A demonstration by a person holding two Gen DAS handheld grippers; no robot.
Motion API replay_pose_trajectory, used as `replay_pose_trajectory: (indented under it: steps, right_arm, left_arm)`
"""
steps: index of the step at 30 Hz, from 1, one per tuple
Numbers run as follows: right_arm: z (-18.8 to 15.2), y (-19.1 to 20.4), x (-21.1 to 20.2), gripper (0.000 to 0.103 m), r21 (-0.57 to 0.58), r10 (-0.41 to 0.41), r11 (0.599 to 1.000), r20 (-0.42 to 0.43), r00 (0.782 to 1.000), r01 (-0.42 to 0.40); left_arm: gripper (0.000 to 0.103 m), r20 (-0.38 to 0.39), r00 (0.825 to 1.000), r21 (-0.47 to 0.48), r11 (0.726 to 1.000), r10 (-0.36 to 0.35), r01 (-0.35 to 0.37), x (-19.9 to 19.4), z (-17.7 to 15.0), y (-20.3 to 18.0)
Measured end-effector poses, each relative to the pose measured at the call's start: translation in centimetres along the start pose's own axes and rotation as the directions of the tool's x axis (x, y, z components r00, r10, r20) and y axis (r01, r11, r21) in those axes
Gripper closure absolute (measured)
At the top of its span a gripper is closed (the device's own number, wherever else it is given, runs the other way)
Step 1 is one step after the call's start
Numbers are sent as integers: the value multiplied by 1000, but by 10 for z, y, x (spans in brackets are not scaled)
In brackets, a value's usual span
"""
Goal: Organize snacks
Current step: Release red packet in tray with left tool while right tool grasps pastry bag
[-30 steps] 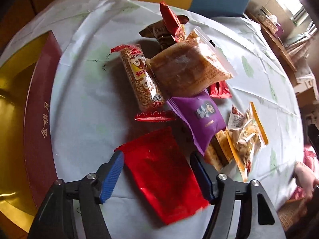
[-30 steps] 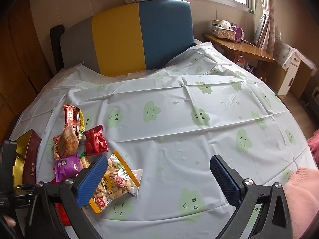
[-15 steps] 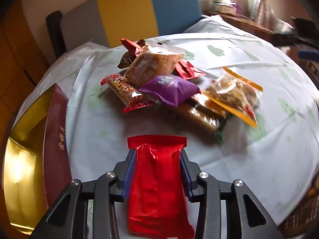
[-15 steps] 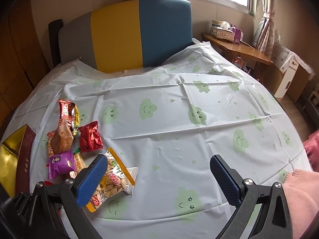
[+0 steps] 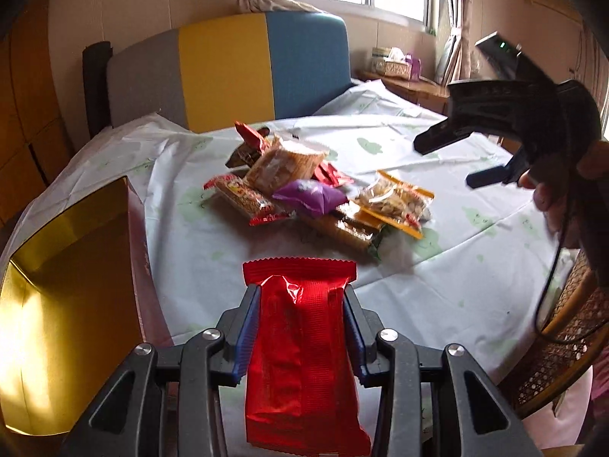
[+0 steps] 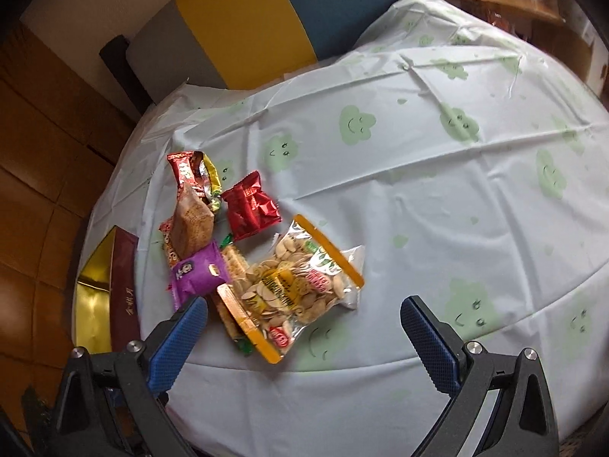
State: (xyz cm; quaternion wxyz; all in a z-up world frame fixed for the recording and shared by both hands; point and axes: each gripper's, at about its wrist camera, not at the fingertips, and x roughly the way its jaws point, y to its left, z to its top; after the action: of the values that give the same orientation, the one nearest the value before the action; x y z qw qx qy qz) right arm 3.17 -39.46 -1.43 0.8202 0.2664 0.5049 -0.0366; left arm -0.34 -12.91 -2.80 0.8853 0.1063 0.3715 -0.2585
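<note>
My left gripper (image 5: 300, 293) is shut on a flat red packet (image 5: 300, 361) and holds it above the table's near edge. Beyond it lies a pile of snacks: a purple pack (image 5: 312, 198), a clear bag of seeds (image 5: 396, 200) and a long red-ended bar (image 5: 243, 198). In the right wrist view my right gripper (image 6: 303, 306) stands open above the seed bag (image 6: 293, 285), with nothing between its fingers. The purple pack (image 6: 198, 272) and a small red pack (image 6: 249, 205) lie to its left. The right gripper (image 5: 447, 163) also shows at the right of the left wrist view.
A gold box with a dark red rim (image 5: 68, 304) sits open at the table's left edge (image 6: 95, 297). The round table wears a white cloth with green clouds (image 6: 456, 190). A yellow-and-blue chair back (image 5: 266, 68) stands behind it, and a wicker chair (image 5: 563, 350) at the right.
My left gripper closed on the red packet, lifted it off the cloth and tipped up toward the room. My right gripper tilted down and came over the seed bag.
</note>
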Motion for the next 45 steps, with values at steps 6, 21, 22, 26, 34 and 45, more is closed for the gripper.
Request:
replay_pose_trajectory:
  steps: [6,21,22,26,34,45]
  right_arm:
    - [-1,64,24,34,-198,-29,980,-7,1000,27]
    - [36,98,104,13,17,18,1000,15,1000,-18]
    - [36,101,108,26,6,13,1000,17,1000,-13]
    - [32,111,121,54,-43,15,999,16,1000,-14]
    - [23,129,111,77,-173,-8,985,63,998,19]
    - [13,129,70,78,-220,46,975,133,990,-16]
  left_arm:
    - [62,49,999,-75,997,4,-1,-20,6,23]
    - [62,94,993,-332,943,68,-33,-55,13,122]
    - [62,86,993,-351,935,78,-43,-55,14,132]
    - [62,29,992,-430,897,124,-100,-41,19,179]
    - [48,-71,982,-488,853,174,-187,13,37,235]
    - [40,-103,961,-553,788,256,-269,-16,6,232]
